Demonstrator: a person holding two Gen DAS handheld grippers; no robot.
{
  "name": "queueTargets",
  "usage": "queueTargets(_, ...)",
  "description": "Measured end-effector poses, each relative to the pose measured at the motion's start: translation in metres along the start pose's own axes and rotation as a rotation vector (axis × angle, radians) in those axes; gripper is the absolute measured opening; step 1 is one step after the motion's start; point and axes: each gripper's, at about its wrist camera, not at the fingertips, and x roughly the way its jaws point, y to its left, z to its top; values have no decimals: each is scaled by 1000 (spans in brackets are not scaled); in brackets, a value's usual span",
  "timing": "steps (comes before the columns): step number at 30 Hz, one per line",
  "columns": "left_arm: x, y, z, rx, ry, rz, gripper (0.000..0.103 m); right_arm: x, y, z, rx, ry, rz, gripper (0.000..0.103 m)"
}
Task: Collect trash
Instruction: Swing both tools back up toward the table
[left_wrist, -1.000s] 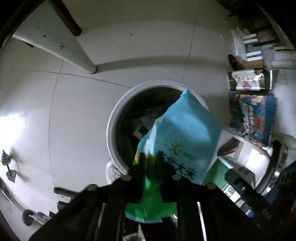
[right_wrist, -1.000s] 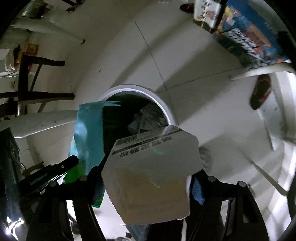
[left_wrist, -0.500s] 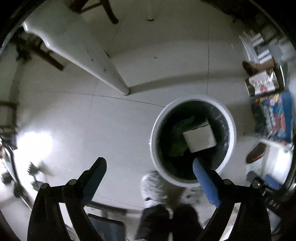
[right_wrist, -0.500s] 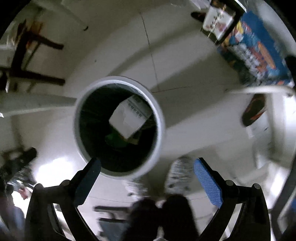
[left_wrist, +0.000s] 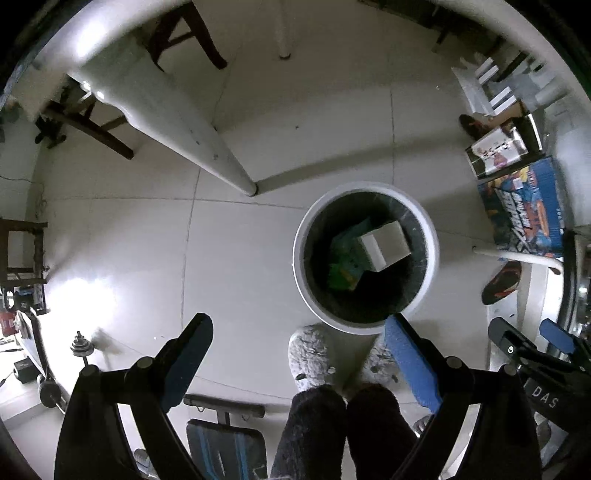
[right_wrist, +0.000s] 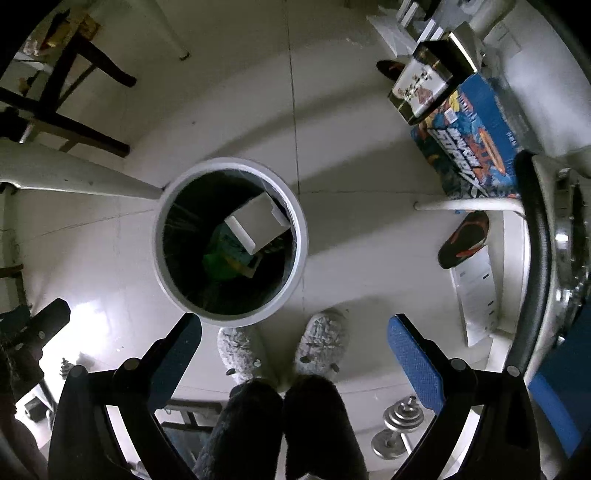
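Observation:
A round white trash bin (left_wrist: 432, 236) (right_wrist: 301, 236) with a dark liner stands on the tiled floor. Inside it lie a white cardboard box (left_wrist: 388, 247) (right_wrist: 258, 218) and a blue-green bag (left_wrist: 345, 266) (right_wrist: 225, 254). My left gripper (left_wrist: 297, 332) points straight down, high above the floor, open and empty, with the bin under its right finger. My right gripper (right_wrist: 295, 332) is also open and empty, with the bin off its left finger. The right gripper also shows at the right edge of the left wrist view (left_wrist: 532, 339).
The person's grey slippers (left_wrist: 314, 358) (right_wrist: 321, 343) and dark trouser legs stand just in front of the bin. A white table leg (left_wrist: 207, 147) slants beside it. Printed boxes (right_wrist: 469, 136) and a shoe (right_wrist: 461, 240) lie to the right. Dumbbells (right_wrist: 402, 424) and a bench (left_wrist: 225, 443) sit nearby.
Both grippers opened and let go: the blue-green bag and the white box dropped into the bin. Both hands then rose, so the bin looks smaller and farther below.

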Motion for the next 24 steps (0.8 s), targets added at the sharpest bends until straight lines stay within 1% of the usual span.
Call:
queueTargets(5,-54,2,-8,-8,-22,-31,95,-60,4,-11,0,-33,17,102)
queueTargets(6,-66,3,-9,-8,-30,-36,95,-69,5,-13,4,-34,22,102)
queueTargets(9,-108,5,-14,5,-50,-42,95,-115,6,-22,5,-47,32,102)
queueTargets(10,-127,7,-16,13,-59,-46,95,-126,7,-25,5,-49,35,102)
queueTargets(11,-137,7,-16,16,-64,-43,95,-146,8,-29,7,-54,38,102)
queueTargets(12,-156,9,-17,22,-70,-36,95,-157,9,-32,8,-57,43,102)
queueTargets(15,-196,11,-18,34,-95,-14,95,-207,10,-39,34,-65,71,102)
queueTargets(17,-225,11,-15,48,-126,6,95,-242,10,-42,60,-83,89,102)
queueTargets(19,-257,10,-3,45,-177,-2,95,-273,10,-39,90,-100,110,102)
queueTargets(20,-264,9,1,47,-189,-5,95,-293,7,-36,119,-117,127,102)
queueTargets(22,-289,3,18,54,-228,-17,95,-319,3,-28,159,-147,146,102)
queueTargets(24,-309,-8,36,65,-270,-17,95,-350,-9,-13,209,-195,160,102)
